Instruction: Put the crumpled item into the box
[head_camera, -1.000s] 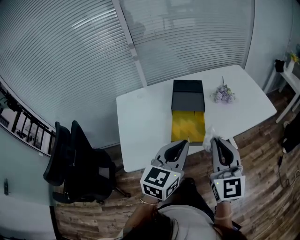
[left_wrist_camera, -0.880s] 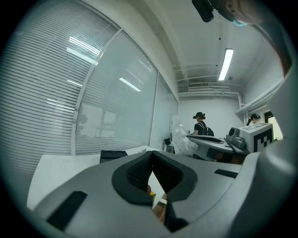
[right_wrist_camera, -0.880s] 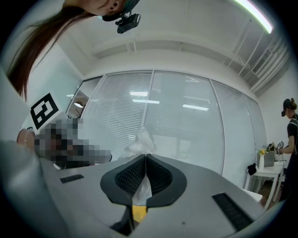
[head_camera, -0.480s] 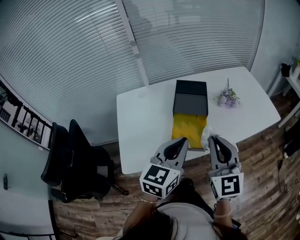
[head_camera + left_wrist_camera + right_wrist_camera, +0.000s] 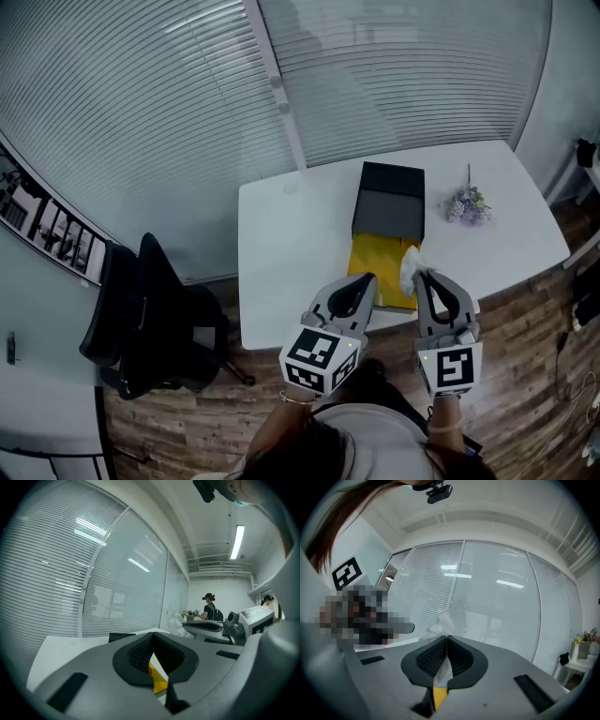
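A black office chair (image 5: 150,319) stands on the wooden floor, well to the left of the black rectangular box with a yellow inside (image 5: 389,199). The box lies on the white table (image 5: 291,253), with its yellow part towards the person.

The left gripper (image 5: 361,281) hovers at the near left corner of the box's yellow part. In the left gripper view its fingertips are pressed together with nothing between them, and only a sliver of the yellow shows through the gap below them (image 5: 152,637).

The right gripper (image 5: 422,275) is at the near right corner of the box. Its fingers are closed tight on the crumpled white paper item (image 5: 410,266), which sticks up past the fingertips. In the head view the item overlaps the right edge of the yellow part. The right gripper view shows the paper (image 5: 440,623) pinched between the two black pads (image 5: 429,660).

A small bunch of pale purple flowers (image 5: 469,204) lies on the table, just to the right of the box.
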A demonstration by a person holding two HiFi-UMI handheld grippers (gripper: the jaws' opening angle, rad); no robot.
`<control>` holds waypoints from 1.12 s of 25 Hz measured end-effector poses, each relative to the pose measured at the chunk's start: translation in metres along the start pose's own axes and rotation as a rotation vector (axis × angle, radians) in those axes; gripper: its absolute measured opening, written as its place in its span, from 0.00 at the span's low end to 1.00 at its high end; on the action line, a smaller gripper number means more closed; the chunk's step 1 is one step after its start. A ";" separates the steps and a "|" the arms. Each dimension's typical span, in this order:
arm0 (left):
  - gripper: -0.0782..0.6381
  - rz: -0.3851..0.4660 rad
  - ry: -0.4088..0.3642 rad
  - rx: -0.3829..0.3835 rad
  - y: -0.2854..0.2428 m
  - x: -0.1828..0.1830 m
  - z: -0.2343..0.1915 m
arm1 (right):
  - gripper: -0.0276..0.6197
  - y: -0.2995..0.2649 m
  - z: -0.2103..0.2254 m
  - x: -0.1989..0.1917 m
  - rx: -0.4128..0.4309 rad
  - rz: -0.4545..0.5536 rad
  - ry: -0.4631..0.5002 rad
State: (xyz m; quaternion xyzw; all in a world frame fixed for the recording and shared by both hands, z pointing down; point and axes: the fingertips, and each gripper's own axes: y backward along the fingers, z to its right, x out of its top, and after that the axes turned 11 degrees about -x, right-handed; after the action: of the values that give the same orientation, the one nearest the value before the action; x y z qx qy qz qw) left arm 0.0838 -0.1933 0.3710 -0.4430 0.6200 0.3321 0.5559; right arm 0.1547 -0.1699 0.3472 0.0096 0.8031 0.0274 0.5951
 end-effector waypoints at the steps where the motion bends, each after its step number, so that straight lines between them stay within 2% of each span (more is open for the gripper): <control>1: 0.13 0.000 0.002 0.005 -0.001 0.000 -0.002 | 0.09 -0.003 0.000 -0.002 0.006 -0.005 0.006; 12: 0.13 0.004 0.016 0.049 -0.016 0.000 -0.023 | 0.09 -0.038 -0.005 -0.021 0.080 -0.031 0.097; 18: 0.13 0.007 0.020 0.067 -0.023 -0.001 -0.033 | 0.09 -0.052 -0.007 -0.041 0.098 -0.091 0.087; 24: 0.13 0.006 0.025 0.084 -0.029 -0.002 -0.043 | 0.09 -0.067 -0.011 -0.056 0.135 -0.109 0.131; 28: 0.13 0.006 0.027 0.097 -0.032 -0.002 -0.049 | 0.09 -0.077 -0.014 -0.064 0.165 -0.115 0.194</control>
State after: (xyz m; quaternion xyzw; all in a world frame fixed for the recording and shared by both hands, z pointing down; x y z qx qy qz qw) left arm 0.0941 -0.2494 0.3839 -0.4182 0.6442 0.2976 0.5671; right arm 0.1611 -0.2500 0.4084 0.0097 0.8556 -0.0719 0.5125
